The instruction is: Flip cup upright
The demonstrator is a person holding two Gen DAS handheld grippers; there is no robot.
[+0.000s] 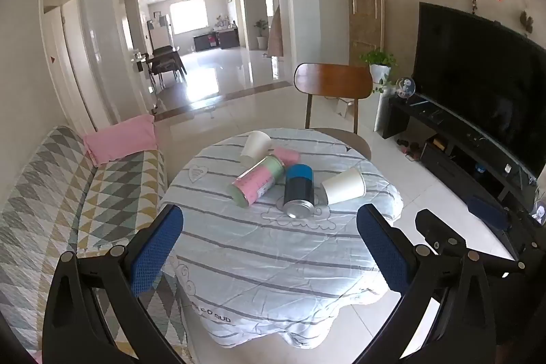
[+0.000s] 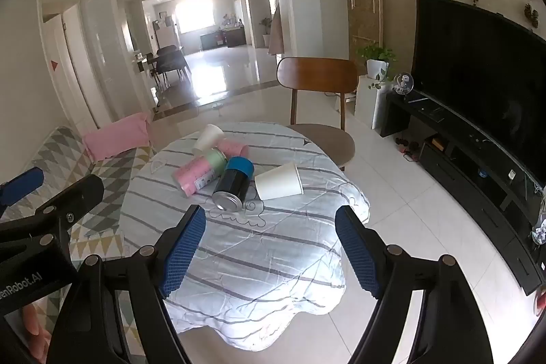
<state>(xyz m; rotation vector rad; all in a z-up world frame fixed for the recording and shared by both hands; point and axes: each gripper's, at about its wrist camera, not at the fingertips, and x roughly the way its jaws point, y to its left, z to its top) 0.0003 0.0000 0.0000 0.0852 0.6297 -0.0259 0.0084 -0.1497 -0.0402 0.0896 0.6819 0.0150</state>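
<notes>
Several cups and cans lie on their sides on a round table with a striped cloth (image 1: 273, 261) (image 2: 259, 261). A white paper cup (image 1: 343, 186) (image 2: 278, 181) lies at the right, a second white cup (image 1: 254, 144) (image 2: 208, 139) at the back. A black can with a blue lid (image 1: 299, 190) (image 2: 235, 183), a pink-and-green can (image 1: 257, 181) (image 2: 201, 171) and a pink cup (image 1: 287, 156) (image 2: 233, 147) lie between them. My left gripper (image 1: 269, 227) and my right gripper (image 2: 271, 227) are open and empty, held short of the objects.
A wooden chair (image 1: 332, 84) (image 2: 317, 81) stands behind the table. A sofa with a pink pillow (image 1: 119, 139) is at the left. A TV (image 1: 477, 74) on a dark stand is at the right. My left gripper's body shows at left in the right wrist view (image 2: 51, 214).
</notes>
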